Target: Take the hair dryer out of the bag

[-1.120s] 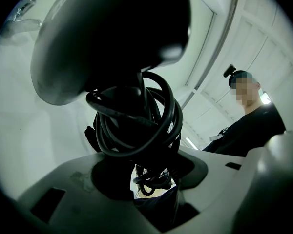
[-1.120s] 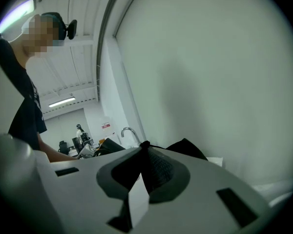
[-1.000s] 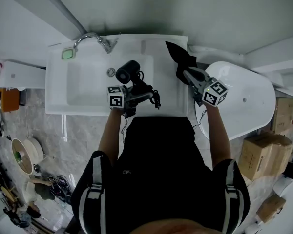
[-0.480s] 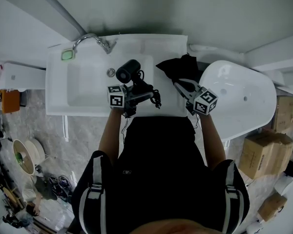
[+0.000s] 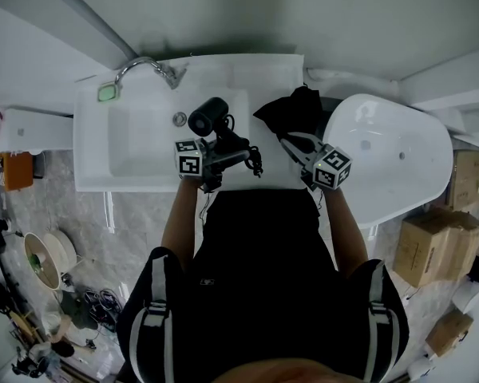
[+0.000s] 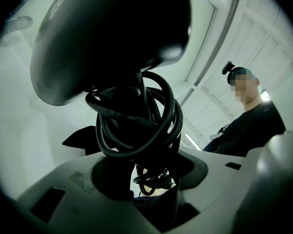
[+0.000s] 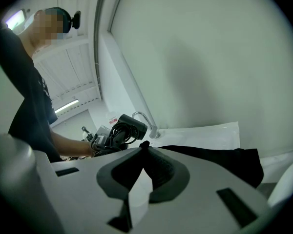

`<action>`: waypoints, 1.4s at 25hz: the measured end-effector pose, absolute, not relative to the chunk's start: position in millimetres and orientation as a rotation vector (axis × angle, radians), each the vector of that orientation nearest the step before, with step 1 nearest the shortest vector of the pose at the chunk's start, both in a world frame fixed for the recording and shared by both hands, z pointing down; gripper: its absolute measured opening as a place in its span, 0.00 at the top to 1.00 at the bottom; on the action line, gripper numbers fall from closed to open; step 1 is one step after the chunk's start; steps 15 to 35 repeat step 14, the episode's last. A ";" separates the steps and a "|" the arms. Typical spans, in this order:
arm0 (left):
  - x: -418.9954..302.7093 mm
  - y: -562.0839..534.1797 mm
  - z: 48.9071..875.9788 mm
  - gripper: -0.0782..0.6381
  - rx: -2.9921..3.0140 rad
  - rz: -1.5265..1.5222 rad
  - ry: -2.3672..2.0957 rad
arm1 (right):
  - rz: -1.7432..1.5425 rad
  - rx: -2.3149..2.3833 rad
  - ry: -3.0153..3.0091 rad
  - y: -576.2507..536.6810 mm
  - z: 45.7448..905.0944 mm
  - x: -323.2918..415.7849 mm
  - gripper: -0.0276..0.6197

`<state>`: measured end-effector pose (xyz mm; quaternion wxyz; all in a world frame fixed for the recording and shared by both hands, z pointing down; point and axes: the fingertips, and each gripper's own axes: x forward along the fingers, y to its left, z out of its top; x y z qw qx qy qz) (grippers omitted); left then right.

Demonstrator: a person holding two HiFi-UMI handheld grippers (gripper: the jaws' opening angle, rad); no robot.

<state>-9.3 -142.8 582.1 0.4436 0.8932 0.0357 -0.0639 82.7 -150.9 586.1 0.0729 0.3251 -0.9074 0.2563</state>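
The black hair dryer (image 5: 209, 116) hangs over the white sink (image 5: 144, 138), out of the bag. Its cord (image 6: 136, 130) is wound round the handle. My left gripper (image 5: 231, 148) is shut on that cord-wrapped handle; the dryer's dark head (image 6: 112, 38) fills the top of the left gripper view. The black bag (image 5: 291, 110) lies limp on the sink's right ledge. My right gripper (image 5: 294, 144) is shut on a pinch of its fabric, seen at the tips (image 7: 143, 146) with the bag (image 7: 219, 160) spread beyond. In the right gripper view the hair dryer (image 7: 129, 126) also shows.
A chrome faucet (image 5: 148, 64) stands at the sink's back left, next to a green soap dish (image 5: 106, 92). A white bathtub (image 5: 399, 158) is close on the right. Cardboard boxes (image 5: 431, 254) and clutter sit on the floor.
My right gripper came down and toward the person with the bag, which went from hanging to lying spread on the ledge. The left gripper and dryer stayed still.
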 end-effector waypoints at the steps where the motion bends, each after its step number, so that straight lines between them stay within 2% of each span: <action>1: -9.1 -142.9 582.4 0.63 2.215 -0.158 0.090 | 0.770 0.976 -2.725 -151.0 586.4 82.4 0.84; 35: -10.8 -143.2 584.9 0.63 2.214 -0.153 0.090 | 0.761 0.947 -2.724 -151.8 584.7 76.3 0.84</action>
